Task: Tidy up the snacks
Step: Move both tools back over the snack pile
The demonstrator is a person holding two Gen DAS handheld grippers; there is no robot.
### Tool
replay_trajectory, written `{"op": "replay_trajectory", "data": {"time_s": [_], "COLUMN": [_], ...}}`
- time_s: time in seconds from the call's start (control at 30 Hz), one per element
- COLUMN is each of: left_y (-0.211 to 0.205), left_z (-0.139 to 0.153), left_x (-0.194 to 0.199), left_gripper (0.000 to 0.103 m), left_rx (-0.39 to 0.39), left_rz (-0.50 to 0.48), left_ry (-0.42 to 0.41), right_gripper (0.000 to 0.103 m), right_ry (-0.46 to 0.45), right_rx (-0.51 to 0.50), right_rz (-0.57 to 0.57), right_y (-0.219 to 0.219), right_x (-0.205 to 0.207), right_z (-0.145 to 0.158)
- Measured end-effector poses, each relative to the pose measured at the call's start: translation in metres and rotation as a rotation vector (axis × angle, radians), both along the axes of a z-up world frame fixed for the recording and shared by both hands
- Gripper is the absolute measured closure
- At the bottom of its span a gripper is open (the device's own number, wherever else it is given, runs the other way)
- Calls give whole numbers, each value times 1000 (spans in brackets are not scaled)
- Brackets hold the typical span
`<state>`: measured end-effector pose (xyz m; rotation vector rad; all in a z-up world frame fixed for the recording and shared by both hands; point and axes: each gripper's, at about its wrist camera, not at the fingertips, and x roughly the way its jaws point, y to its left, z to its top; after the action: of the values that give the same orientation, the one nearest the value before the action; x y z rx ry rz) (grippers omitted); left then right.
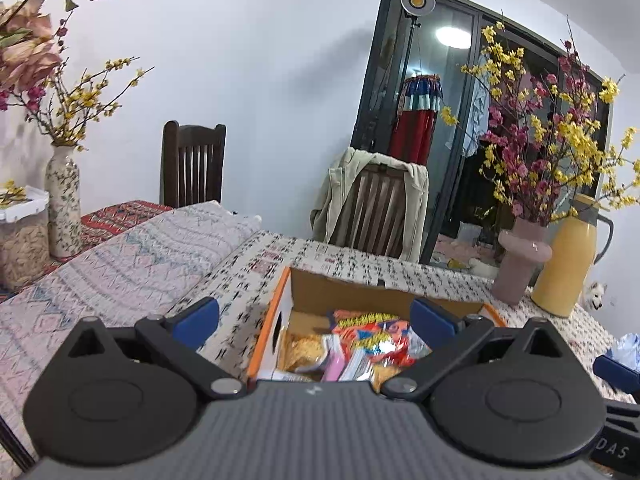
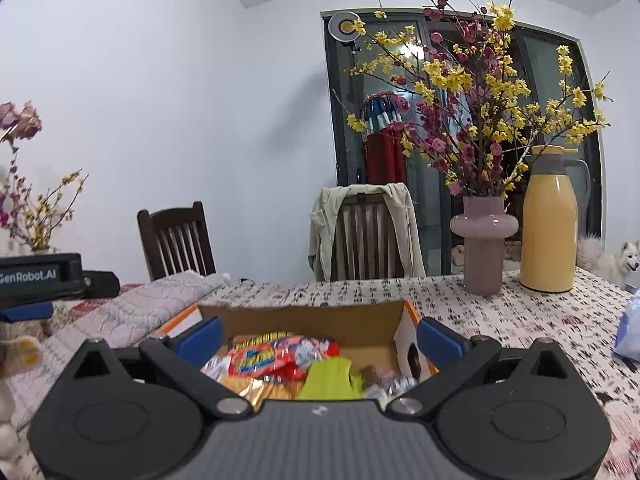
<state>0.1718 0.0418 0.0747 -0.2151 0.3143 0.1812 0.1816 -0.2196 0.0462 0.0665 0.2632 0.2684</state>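
An open cardboard box (image 1: 352,294) with orange edges sits on the patterned tablecloth and holds several snack packets; it also shows in the right wrist view (image 2: 304,316). A red and orange packet (image 1: 374,336) lies on top, also in the right wrist view (image 2: 276,356), beside a lime-green packet (image 2: 330,376). My left gripper (image 1: 316,320) is open and empty, hovering over the box's near left part. My right gripper (image 2: 320,338) is open and empty above the box's near edge. A pale blue packet (image 2: 630,330) lies on the table at the far right.
A pink vase of flowers (image 2: 484,240) and a yellow thermos jug (image 2: 550,224) stand behind the box on the right. A floral vase (image 1: 64,204) and a clear food container (image 1: 22,240) stand at the left. Two chairs (image 2: 362,236) are behind the table. A white dog (image 2: 622,264) is at the far right.
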Motion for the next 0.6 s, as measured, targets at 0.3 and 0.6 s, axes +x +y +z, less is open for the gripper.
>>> {"op": "replay_trajectory", "data": {"time_s": [0.3, 0.6], "left_y": [13, 31], "left_z": [-37, -87], "left_x": [-33, -38], "left_gripper": [0, 0], "left_rx": [22, 61], "left_rz": [-1, 19], "left_ry": [87, 151], "right_gripper": [0, 1], "right_ry": [100, 180], "right_rx": [-23, -9], "right_rz": [-3, -36], "right_y": [-13, -31], "right_x": [-38, -44], "right_z": [-34, -76]}}
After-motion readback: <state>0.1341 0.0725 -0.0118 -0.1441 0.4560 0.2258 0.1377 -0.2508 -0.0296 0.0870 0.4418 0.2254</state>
